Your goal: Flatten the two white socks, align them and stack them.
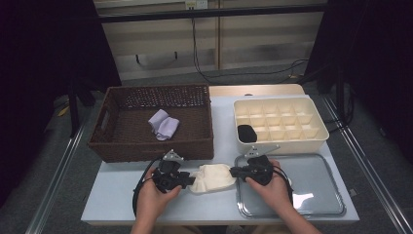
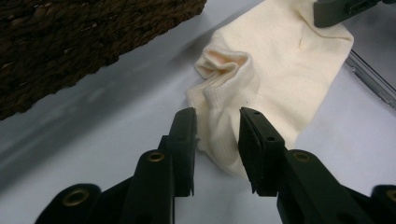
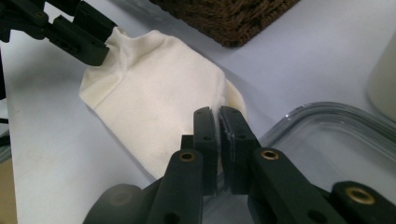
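Both grippers worked the cream sock [image 1: 212,177] near the desk's front edge: the right gripper [image 3: 218,122] had pinched its edge with jaws nearly closed, while the left gripper [image 2: 217,123] stood partly open astride the cuff without gripping, so a pull could have dragged the sock loose.

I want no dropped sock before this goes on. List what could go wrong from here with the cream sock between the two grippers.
1. The left gripper stands open around the edge of the cream sock without pinching it, so a lift now would likely leave that end on the table.
2. The right gripper looks shut on a thin edge only; the fabric could slip free.
3. The sock's right end lies at the rim of the clear tray and might snag there.
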### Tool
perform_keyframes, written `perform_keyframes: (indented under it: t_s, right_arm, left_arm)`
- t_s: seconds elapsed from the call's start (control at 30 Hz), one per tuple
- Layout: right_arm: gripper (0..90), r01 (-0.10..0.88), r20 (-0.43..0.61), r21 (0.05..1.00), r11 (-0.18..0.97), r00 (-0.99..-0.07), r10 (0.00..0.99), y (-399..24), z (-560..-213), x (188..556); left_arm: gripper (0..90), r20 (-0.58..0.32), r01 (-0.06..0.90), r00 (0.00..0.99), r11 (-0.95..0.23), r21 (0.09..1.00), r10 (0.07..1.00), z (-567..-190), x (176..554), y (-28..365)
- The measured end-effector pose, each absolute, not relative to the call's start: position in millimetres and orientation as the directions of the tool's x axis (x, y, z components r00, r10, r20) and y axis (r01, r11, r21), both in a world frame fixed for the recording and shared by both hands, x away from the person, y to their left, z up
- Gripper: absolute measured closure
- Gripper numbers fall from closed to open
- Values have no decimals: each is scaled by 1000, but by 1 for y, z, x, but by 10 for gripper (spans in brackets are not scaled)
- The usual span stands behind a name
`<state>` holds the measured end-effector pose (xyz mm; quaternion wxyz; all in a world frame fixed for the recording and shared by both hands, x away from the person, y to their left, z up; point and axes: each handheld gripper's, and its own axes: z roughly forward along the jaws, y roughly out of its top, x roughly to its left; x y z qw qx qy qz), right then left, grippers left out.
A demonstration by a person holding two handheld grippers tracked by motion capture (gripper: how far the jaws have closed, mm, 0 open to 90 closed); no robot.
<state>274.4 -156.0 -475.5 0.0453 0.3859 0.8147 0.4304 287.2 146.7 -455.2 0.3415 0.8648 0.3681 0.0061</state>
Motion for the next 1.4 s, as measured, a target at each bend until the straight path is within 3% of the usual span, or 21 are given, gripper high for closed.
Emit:
perform_keyframes:
  t_s: [0.3,0.4,0.47,0.6,0.7,0.83,0.93,1.0,1.1,1.4]
  right_arm:
    - [846,584,243,736,342,-700,672,-155,-479,272]
    - [843,585,242,735,344,-700,672,-156,-479,272]
    - [824,588,244,734,340,-695,676,-156,-479,271]
    - [778,574,222,744,341,-695,684,-155,-478,271]
    - [681,539,182,775,330,-690,700,-155,-473,270]
    - [690,508,162,798,325,-700,696,-152,-464,269]
    - [774,476,152,808,347,-738,658,-142,-459,267]
    - [800,466,147,803,371,-758,636,-135,-461,266]
    - [849,464,132,784,412,-774,620,-128,-466,266]
    - [875,507,135,740,441,-755,642,-138,-475,267]
  left_arm:
    - [640,-285,675,699,-473,567,655,-461,288,146]
    - [706,-309,692,692,-477,542,652,-462,288,146]
    - [828,-314,685,704,-493,536,637,-462,287,146]
    - [870,-303,673,716,-508,537,629,-459,288,146]
    - [872,-306,671,718,-506,542,625,-456,289,148]
    - [872,-305,668,721,-508,544,622,-455,291,149]
    - [870,-324,676,715,-495,545,620,-455,293,150]
    - [826,-324,677,715,-498,542,620,-455,294,150]
    - [642,-322,688,694,-462,559,644,-455,293,149]
    - [551,-251,656,712,-494,571,656,-458,290,148]
